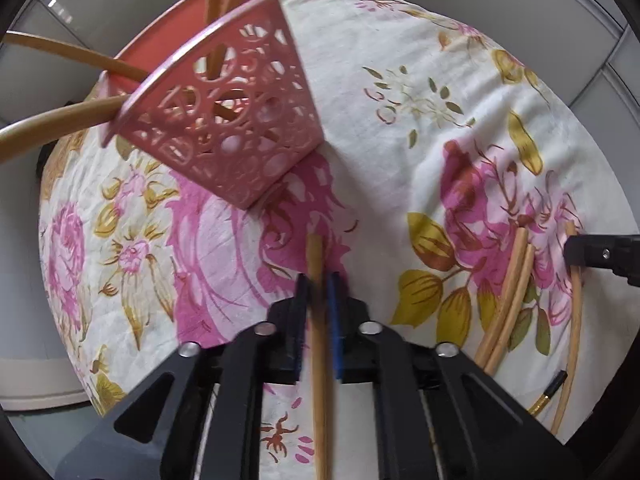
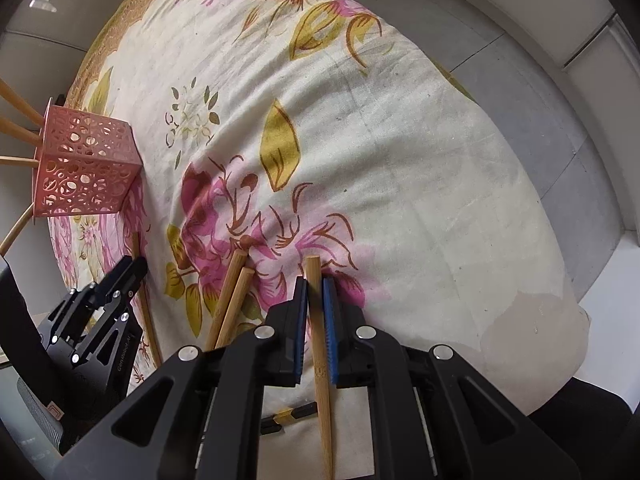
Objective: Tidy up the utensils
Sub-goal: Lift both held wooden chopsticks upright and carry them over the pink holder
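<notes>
A pink perforated holder stands on the floral tablecloth, with several wooden chopsticks sticking out of it. My left gripper is shut on a wooden chopstick, just in front of the holder. My right gripper is shut on another wooden chopstick, low over the cloth. Two loose chopsticks lie just left of it. In the right wrist view the holder is at far left and the left gripper is below it.
The round table is covered by a floral cloth. A black and gold utensil lies near the table's front edge under my right gripper. Grey tiled floor surrounds the table.
</notes>
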`<state>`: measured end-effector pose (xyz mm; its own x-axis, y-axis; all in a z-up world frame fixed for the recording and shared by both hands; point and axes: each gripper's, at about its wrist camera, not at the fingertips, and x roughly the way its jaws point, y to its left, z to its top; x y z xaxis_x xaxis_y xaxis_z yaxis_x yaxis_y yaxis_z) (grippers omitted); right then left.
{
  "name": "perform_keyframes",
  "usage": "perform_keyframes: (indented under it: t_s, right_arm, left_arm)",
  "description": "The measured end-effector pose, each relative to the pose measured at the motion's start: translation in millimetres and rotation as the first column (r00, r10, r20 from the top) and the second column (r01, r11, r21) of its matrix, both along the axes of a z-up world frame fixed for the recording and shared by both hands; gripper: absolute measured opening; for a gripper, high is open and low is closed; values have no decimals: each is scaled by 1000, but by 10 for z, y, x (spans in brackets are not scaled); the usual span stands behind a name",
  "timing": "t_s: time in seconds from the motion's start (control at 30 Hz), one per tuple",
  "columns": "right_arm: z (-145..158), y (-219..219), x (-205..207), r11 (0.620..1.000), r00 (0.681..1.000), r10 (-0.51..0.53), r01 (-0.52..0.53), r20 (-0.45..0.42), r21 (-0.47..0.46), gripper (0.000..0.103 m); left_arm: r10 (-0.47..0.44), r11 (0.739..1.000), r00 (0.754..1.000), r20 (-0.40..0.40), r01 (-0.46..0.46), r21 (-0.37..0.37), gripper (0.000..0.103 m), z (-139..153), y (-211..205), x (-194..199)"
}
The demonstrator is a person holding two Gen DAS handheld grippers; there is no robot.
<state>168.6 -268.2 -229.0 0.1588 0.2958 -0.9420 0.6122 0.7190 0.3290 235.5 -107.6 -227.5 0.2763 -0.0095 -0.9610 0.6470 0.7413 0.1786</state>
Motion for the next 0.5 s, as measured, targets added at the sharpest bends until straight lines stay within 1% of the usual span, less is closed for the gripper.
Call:
perform_keyframes:
  t_s: [0.03, 0.07, 0.13, 0.17, 0.23, 0.27, 0.4, 0.47, 0.5]
  right_arm:
    - [3, 0, -1, 1000, 1000, 0, 0, 11, 0, 8]
    - [8, -3, -7, 1000, 1000, -2, 2, 28, 2, 8]
    - [-5, -13, -45, 1000, 998, -15, 15, 62, 9, 8]
    - [-12, -3, -48, 999, 996, -27, 25, 84, 20, 8]
    - [-17, -31, -145, 999, 992, -46, 43, 117, 32, 8]
    - [-15, -43, -178, 998, 989, -56, 51, 138, 45, 8]
    - [112, -94, -350, 994, 970, -96, 81, 224, 76, 8]
    - [257, -57, -417, 996, 958, -88, 76, 272, 53, 8]
    - [373, -53, -466, 997, 947, -76, 70, 311, 30, 8]
  left_arm:
    - [2, 1000, 1000, 3, -2, -5, 6, 2, 3, -8]
    - [9, 1000, 1000, -2, -9, -28, 6, 14, 37, -14]
    - [37, 993, 999, -23, -39, -111, 6, 96, 151, -49]
    - [41, 989, 999, -7, -42, -145, 6, 180, 209, -90]
    - [41, 977, 999, 0, -40, -212, 6, 364, 309, -179]
    - [41, 971, 999, 11, -37, -234, 6, 462, 353, -221]
    - [51, 954, 994, 101, -18, -300, 6, 845, 550, -408]
    - [75, 942, 986, 151, -20, -335, 6, 1011, 634, -502]
    - [88, 935, 982, 170, -23, -355, 6, 1084, 624, -518]
